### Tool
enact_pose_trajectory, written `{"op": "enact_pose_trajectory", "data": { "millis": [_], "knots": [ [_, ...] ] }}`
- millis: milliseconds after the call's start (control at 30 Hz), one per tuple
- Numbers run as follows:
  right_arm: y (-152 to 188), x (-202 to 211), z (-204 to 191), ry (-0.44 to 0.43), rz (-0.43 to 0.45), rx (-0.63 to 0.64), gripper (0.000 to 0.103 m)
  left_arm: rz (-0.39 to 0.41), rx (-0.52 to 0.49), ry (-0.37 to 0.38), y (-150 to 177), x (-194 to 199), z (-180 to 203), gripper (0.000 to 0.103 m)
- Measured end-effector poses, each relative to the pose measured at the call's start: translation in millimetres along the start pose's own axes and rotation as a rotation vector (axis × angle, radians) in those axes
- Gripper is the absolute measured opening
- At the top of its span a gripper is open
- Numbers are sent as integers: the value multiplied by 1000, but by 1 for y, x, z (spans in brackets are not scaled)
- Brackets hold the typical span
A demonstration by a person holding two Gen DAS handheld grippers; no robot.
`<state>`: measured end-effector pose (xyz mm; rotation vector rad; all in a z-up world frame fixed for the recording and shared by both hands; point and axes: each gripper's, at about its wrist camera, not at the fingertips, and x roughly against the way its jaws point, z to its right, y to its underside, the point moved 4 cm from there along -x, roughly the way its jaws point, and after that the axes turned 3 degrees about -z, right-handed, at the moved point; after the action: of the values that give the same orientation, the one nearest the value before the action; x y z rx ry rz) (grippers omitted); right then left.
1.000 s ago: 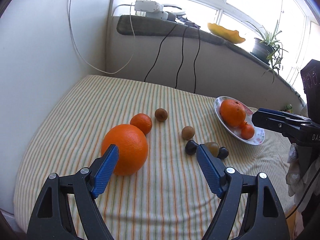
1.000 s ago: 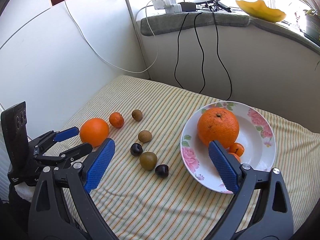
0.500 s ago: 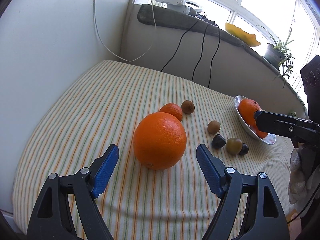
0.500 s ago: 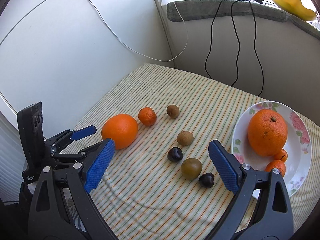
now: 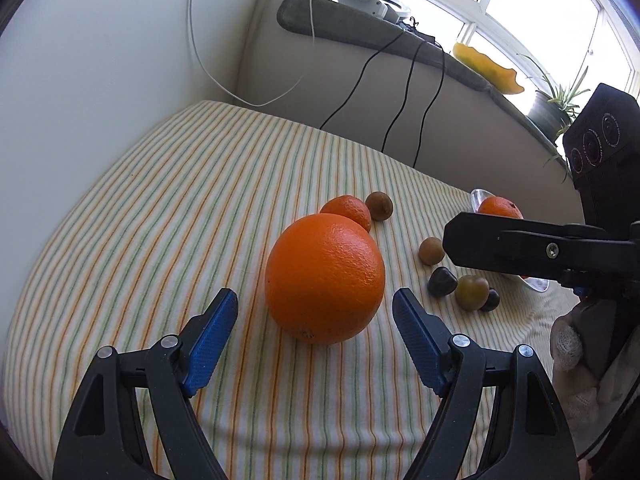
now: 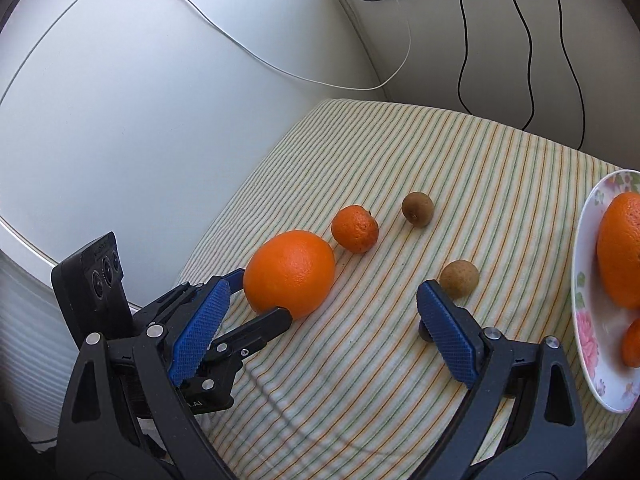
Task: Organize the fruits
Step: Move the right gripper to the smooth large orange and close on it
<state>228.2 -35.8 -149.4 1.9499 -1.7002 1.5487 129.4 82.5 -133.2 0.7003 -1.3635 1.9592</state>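
Note:
A large orange (image 5: 325, 278) lies on the striped cloth (image 5: 192, 184), just ahead of my open left gripper (image 5: 315, 322); its fingers flank the orange without touching it. A small tangerine (image 5: 347, 210) and a brown fruit (image 5: 379, 206) lie behind it. Another brown fruit (image 5: 431, 251), a greenish fruit (image 5: 472, 292) and two dark ones (image 5: 441, 281) lie to the right. My right gripper (image 6: 322, 326) is open and empty. In its view the large orange (image 6: 289, 274) sits between the left gripper's fingertips (image 6: 276, 316), and the flowered plate (image 6: 588, 320) holds another orange (image 6: 620, 248).
A white wall (image 5: 100, 60) stands on the left and a padded ledge (image 5: 360, 36) with hanging black cables (image 5: 400, 108) at the back. A yellow dish (image 5: 488, 68) and a potted plant (image 5: 552, 108) sit on the sill.
My left gripper has moved in on the large orange, which now sits between its open fingers. My right gripper has swung left, away from the plate, towards the loose fruit.

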Motion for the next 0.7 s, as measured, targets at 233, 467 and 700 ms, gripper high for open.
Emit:
{"op": "enact_pose_trajectory", "data": {
  "millis": [233,467,700],
  "knots": [
    [1,-26,-4,-45,-52,-43,94,-10,4,18,0,-5,-2,78],
    [6,-42,-4,-84,-92,-76,91,-21,2,38,0,-8,-1,69],
    [4,-53,-7,-106,-110,-79,90,-18,-2,48,-1,-8,0,64]
  ]
}}
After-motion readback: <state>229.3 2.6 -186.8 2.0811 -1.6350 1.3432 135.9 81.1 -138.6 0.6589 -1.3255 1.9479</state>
